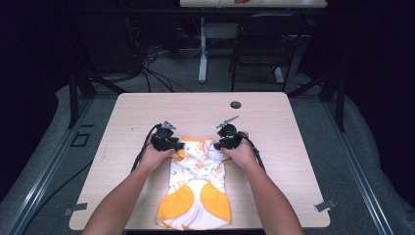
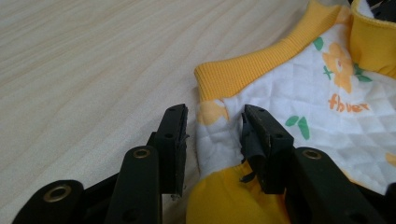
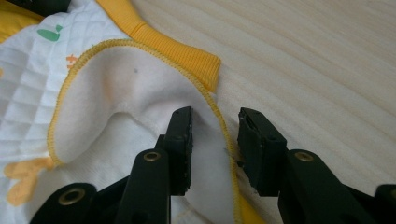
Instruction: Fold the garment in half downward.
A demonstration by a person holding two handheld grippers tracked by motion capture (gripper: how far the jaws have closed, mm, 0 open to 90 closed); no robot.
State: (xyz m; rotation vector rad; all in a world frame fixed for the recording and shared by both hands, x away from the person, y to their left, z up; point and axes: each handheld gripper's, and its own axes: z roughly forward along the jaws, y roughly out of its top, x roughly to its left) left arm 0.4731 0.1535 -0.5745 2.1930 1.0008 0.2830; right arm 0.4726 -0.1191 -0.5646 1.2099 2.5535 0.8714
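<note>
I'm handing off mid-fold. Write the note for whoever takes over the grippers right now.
Left gripper: open, fabric edge between its fingers, not pinched.
Right gripper: open over the stitched hem, also released.
Baby garment: flat on the wooden table, near its front edge, both upper corners folded inward and crossed.
Done: top folds laid down.
Left: probably folding the orange-patched lower half up.

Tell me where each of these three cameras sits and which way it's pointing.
High view: above the person's side, facing forward and down on the table; forearms, left gripper and right gripper show.
Left gripper view: rides that gripper, low, facing the garment; open jaws straddle its edge.
Right gripper view: rides that gripper, facing the garment's inside; jaws open.
All share the garment.
</note>
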